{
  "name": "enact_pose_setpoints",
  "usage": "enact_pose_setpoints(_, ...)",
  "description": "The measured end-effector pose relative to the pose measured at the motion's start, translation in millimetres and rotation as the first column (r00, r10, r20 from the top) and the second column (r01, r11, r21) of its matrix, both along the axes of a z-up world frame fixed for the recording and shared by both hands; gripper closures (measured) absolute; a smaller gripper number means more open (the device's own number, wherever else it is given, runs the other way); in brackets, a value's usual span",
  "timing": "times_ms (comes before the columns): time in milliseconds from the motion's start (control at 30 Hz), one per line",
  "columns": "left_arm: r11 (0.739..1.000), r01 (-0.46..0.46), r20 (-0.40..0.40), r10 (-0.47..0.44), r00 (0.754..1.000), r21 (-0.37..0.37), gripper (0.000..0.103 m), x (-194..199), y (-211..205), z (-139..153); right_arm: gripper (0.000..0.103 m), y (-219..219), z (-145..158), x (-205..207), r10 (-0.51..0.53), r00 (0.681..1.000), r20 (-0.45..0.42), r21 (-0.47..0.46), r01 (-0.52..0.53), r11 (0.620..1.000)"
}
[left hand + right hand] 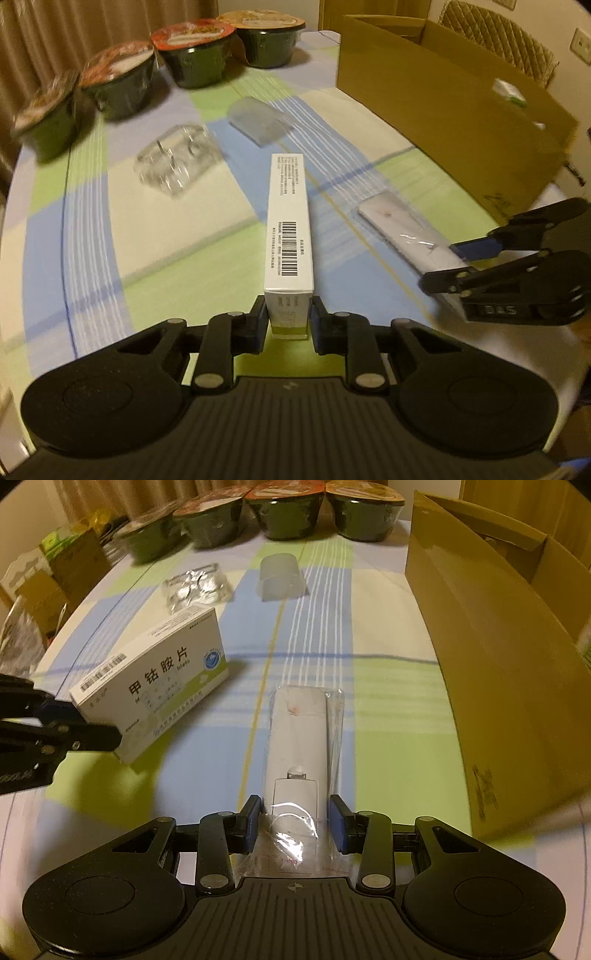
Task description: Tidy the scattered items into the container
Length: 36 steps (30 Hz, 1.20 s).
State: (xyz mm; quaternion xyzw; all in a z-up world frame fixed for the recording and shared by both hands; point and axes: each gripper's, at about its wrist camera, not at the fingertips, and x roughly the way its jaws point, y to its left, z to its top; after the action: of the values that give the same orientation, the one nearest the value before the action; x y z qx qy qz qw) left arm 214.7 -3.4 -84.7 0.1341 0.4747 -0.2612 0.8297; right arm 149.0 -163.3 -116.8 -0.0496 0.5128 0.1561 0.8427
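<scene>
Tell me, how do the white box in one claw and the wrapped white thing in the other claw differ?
The medicine box is a crisp printed carton with a barcode; the remote control is rounded and sealed in a clear crinkly bag. The box stands on a narrow edge; the remote lies flat. The left gripper is pressed against the box, while the right gripper straddles the remote with gaps showing. Both are white, long and on the checked tablecloth.

White medicine box (289,225), barcode on its upward narrow side, green band along the bottom of its printed face, stands on a long edge on the checked tablecloth, near end between the left gripper's pads. White remote in a clear plastic sleeve (298,753) lies flat, lengthwise, right of the box. Beyond: clear blister tray (176,159) and frosted translucent curved cover (258,120); open brown cardboard box (443,99) upright at the right.
</scene>
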Motion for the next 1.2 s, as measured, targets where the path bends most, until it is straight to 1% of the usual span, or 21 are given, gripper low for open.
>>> enact_pose_setpoints(67, 1.0, -0.007, -0.009, 0.007, 1.0, -0.011, 0.084, -19, -2, 3, 0.062, -8, 1, -14, 0.015, 1.0, 0.003, -0.013, -0.015, 1.0)
enact_pose_setpoints(133, 1.0, -0.002, -0.015, 0.002, 1.0, -0.006, 0.084, -35, -6, 4, 0.062, -17, 1, -25, 0.019, 1.0, 0.003, -0.02, -0.019, 1.0)
enact_pose_setpoints(267, 1.0, -0.015, -0.029, 0.015, 0.999, 0.008, 0.082, -50, -9, 2, 0.062, -24, -1, -34, 0.022, 1.0, 0.011, -0.033, -0.021, 0.999)
enact_pose_setpoints(333, 1.0, -0.026, -0.03, 0.026, 0.999, 0.012, 0.075, -50, -10, 0, 0.061, -26, -1, -34, 0.027, 1.0, 0.011, -0.034, -0.027, 0.999)
enact_pose_setpoints(600, 0.999, 0.012, -0.036, -0.011, 0.999, 0.038, 0.072, -26, -26, -1, 0.061, -29, -3, -25, 0.029, 0.999, 0.022, -0.014, -0.028, 1.0)
enact_pose_setpoints(767, 0.999, 0.029, -0.075, -0.026, 0.997, 0.035, 0.072, -7, -33, -5, 0.061, -27, -3, -18, 0.03, 0.999, 0.031, -0.018, -0.03, 0.999)
enact_pose_setpoints(833, 0.999, 0.032, -0.094, -0.028, 0.995, 0.042, 0.073, -2, -35, -9, 0.061, -26, -3, -15, 0.036, 0.999, 0.035, -0.023, -0.035, 0.999)
enact_pose_setpoints(867, 0.998, 0.033, -0.102, -0.028, 0.994, 0.049, 0.075, 0, -36, -11, 0.061, -25, -3, -15, 0.041, 0.998, 0.037, -0.027, -0.04, 0.999)
enact_pose_setpoints(900, 0.998, 0.032, -0.108, -0.026, 0.994, 0.052, 0.082, 1, -36, -12, 0.061, -25, -3, -15, 0.047, 0.998, 0.04, -0.032, -0.045, 0.998)
enact_pose_setpoints(1033, 0.999, 0.017, -0.115, -0.012, 0.993, 0.042, 0.083, -8, -36, -12, 0.062, -25, -2, -18, 0.057, 0.998, 0.038, -0.037, -0.056, 0.998)
enact_pose_setpoints(1200, 0.999, -0.047, -0.123, 0.046, 0.991, -0.003, 0.083, -28, -32, -5, 0.062, -32, 7, -32, 0.057, 0.997, 0.043, -0.013, -0.056, 0.998)
